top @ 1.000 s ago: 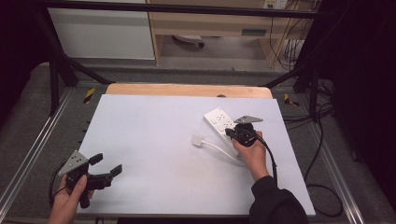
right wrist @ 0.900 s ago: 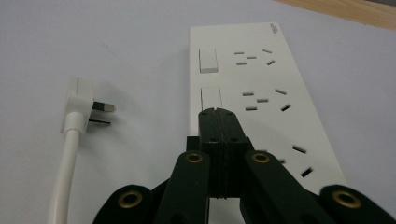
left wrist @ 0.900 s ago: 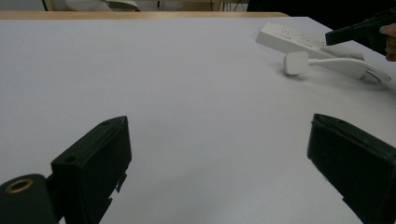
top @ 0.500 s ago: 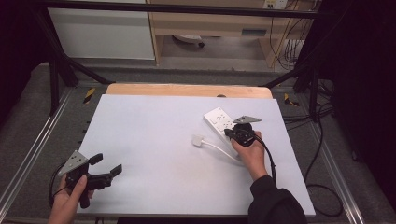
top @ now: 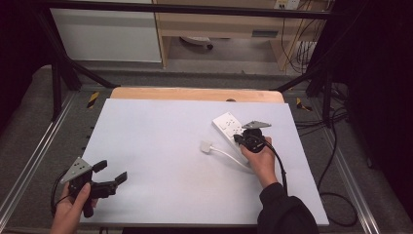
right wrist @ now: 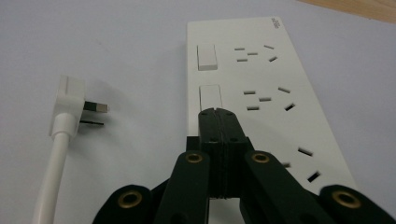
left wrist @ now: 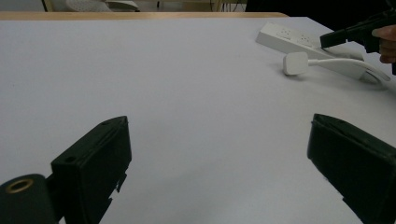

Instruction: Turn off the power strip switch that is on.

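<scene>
A white power strip (top: pixel 227 125) lies at the right of the white table top (top: pixel 160 146), its sockets and two rocker switches facing up. Its white plug (top: pixel 206 146) lies unplugged on the table to the left of the strip, pins bare, on a white cable (top: pixel 229 155). My right gripper (top: pixel 237 138) is shut with nothing between its jaws. In the right gripper view its tip (right wrist: pixel 217 115) sits at the near edge of the second switch (right wrist: pixel 210 97) on the strip (right wrist: pixel 266 70), with the plug (right wrist: pixel 70 98) to the left. My left gripper (top: pixel 111 174) is open near the front left corner, empty (left wrist: pixel 219 154).
A wooden strip (top: pixel 195 94) borders the table's far edge. Metal frame rails run along both sides, and black cables lie on the floor at the right. In the left gripper view, the strip (left wrist: pixel 289 33) and plug (left wrist: pixel 295 62) lie far off at upper right.
</scene>
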The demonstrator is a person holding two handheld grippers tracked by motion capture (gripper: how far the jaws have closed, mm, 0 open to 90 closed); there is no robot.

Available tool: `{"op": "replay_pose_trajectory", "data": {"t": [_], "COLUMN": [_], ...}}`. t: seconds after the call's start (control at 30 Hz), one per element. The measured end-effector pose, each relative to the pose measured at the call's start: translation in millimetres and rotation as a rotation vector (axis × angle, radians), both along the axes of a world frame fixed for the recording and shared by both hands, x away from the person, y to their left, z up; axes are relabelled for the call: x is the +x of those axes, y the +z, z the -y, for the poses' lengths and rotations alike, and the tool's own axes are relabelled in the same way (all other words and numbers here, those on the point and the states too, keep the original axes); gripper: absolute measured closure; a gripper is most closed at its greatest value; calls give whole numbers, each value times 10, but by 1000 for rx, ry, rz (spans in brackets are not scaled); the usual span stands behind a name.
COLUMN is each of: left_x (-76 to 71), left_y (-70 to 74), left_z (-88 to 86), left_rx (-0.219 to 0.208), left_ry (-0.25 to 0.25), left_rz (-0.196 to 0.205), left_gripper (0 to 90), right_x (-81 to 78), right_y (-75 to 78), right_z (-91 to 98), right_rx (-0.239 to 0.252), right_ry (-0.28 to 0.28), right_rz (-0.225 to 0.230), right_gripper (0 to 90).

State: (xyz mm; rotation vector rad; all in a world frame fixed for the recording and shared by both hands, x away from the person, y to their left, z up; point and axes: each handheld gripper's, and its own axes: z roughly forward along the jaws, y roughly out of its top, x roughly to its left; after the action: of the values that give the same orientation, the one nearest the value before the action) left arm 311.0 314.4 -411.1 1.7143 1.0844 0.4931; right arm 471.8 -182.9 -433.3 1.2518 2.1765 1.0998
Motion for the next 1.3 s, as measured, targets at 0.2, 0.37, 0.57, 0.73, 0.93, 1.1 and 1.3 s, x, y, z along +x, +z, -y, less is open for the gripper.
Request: {"op": "replay_pose_trajectory", "data": {"t": [0.2, 0.37, 0.57, 0.73, 0.93, 1.1, 1.3], "left_x": [-1, -1, -1, -2, -2, -3, -3], "left_y": [0, 0, 0, 0, 1, 1, 1], "left_z": [0, 1, 2, 1, 4, 4, 4], "left_rx": [0, 1, 1, 2, 0, 1, 1], "left_ry": [0, 0, 0, 0, 0, 0, 0], "left_rz": [0, 0, -2, -1, -1, -1, -1], "left_gripper": [63, 63, 63, 63, 63, 63, 63], "right_x": [1, 3, 3, 4, 4, 4, 4], "right_y": [-3, -7, -9, -10, -10, -10, -10], "right_z": [5, 8, 5, 5, 3, 2, 2], "right_rx": [-2, -7, -12, -12, -14, -14, -14], "right_ry": [-2, -3, 1, 1, 2, 1, 1], "right_rz": [-1, -6, -1, 0, 1, 1, 1], "right_gripper": [900, 900, 900, 900, 900, 900, 900]}}
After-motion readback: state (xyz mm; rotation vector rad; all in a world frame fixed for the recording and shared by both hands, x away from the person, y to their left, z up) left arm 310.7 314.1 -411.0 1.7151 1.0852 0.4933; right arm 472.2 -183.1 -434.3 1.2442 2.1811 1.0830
